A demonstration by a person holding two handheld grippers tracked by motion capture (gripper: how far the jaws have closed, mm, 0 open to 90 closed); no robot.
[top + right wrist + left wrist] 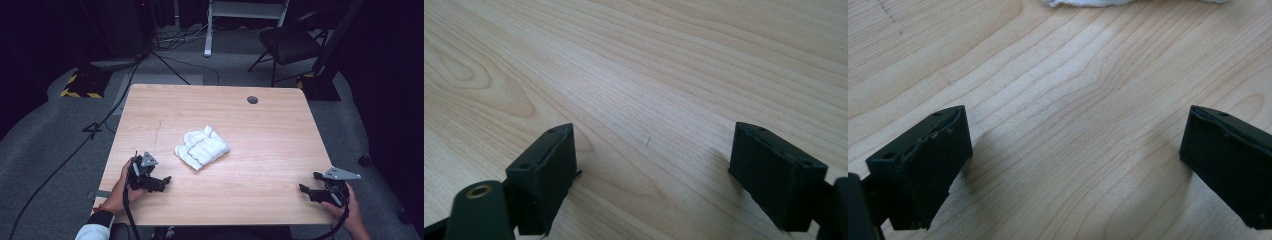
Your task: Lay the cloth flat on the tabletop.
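A crumpled white cloth (201, 147) with a thin dark stripe lies near the middle of the wooden table (270, 135). My left gripper (163, 182) rests low over the front left of the table, held in a hand, its jaws pointing toward the cloth and a short way from it. In the left gripper view the left gripper (1075, 125) stands open over bare wood, with the cloth's edge (1098, 2) at the top. My right gripper (309, 182) sits at the front right corner, far from the cloth. In its own view the right gripper (654, 135) is open, nothing between the jaws.
A round dark grommet hole (252, 100) sits near the table's far edge. Beyond the table on the grey floor stand a black folding chair (290, 42), a white stand leg (208, 30), a yellow-and-black striped base (80, 86) and several cables (100, 125).
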